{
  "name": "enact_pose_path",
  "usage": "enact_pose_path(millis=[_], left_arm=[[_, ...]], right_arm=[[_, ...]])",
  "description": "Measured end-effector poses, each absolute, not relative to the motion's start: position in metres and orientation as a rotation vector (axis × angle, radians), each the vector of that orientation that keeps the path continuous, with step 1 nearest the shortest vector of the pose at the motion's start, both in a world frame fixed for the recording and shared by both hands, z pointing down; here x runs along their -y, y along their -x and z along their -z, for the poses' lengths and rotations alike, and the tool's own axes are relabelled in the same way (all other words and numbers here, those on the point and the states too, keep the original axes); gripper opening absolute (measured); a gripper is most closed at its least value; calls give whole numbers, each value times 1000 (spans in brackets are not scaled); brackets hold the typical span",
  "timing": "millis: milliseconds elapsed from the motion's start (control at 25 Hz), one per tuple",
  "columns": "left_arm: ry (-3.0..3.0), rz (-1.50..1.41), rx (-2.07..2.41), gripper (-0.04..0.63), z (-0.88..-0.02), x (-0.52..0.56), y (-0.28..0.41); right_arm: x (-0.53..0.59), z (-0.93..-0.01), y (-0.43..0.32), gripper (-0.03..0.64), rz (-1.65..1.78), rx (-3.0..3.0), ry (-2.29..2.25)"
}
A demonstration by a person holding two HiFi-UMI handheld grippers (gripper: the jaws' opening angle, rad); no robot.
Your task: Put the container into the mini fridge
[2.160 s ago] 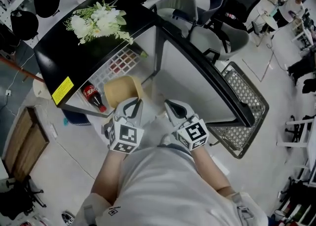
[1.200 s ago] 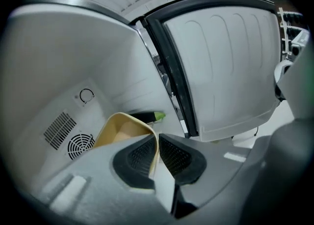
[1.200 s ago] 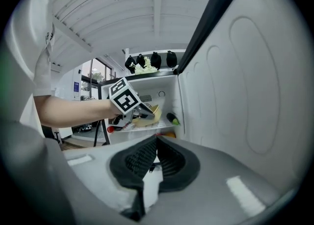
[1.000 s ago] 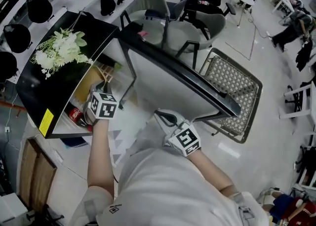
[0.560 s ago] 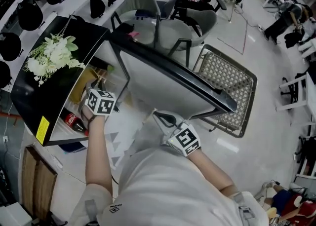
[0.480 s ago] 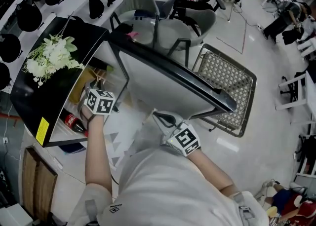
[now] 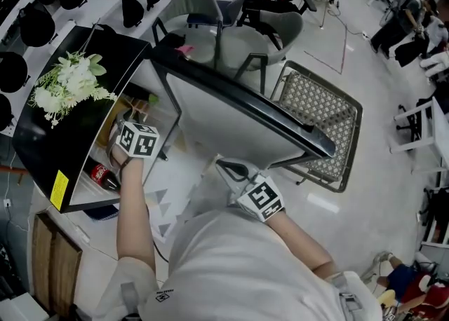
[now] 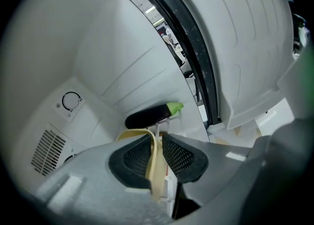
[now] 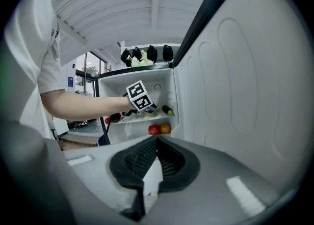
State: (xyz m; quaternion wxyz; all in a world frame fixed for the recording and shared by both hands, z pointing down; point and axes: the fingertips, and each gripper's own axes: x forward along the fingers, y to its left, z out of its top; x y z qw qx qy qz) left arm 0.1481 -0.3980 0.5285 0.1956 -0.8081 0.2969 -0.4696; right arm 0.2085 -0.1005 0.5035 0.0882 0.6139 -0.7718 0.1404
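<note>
The black mini fridge point(image 7: 49, 155) stands open, its white door point(image 7: 231, 120) swung towards me. My left gripper point(image 7: 132, 125) reaches onto the upper shelf. The tan container point(image 8: 154, 165) rests there with its thin rim between the jaws. The jaws are opening: the rim leans on the left pad point(image 8: 135, 157) and a gap shows at the right pad. In the head view only a tan patch of the container point(image 7: 114, 122) shows. My right gripper point(image 7: 224, 167) hangs shut and empty in front of my body, pointing at the fridge point(image 9: 162, 79).
A dark eggplant point(image 8: 149, 116) lies at the back of the same shelf. A cola bottle point(image 7: 102, 174) lies on that shelf's left. Lower down are a red apple point(image 9: 154, 129) and an orange point(image 9: 165, 128). White flowers point(image 7: 66, 88) top the fridge. Chairs point(image 7: 273, 32) stand behind.
About two seconds ago the left gripper held the container in front of the fridge; it has since gone in onto the shelf and stayed there. The right gripper has hardly moved.
</note>
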Motion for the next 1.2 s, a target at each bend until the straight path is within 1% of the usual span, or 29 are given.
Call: enact_pose_path(millis=[360,760,1040,1200], left_arm=[[2274,1321,-821,124,-532,391,-149],[2371,1169,-876,129,-504,346,-142],[2462,1080,-916,32,-491,301,-129],[2506,1056,-996,9,-491,278,-109]], right_arm=[[98,-506,-206,3,-428,2302,-1812],[100,-508,-197,3,-415,2374,-1740],[108,-497,-181,3,-395,2461,-1617],[112,-499,-175,3,-399,2509,-1537]])
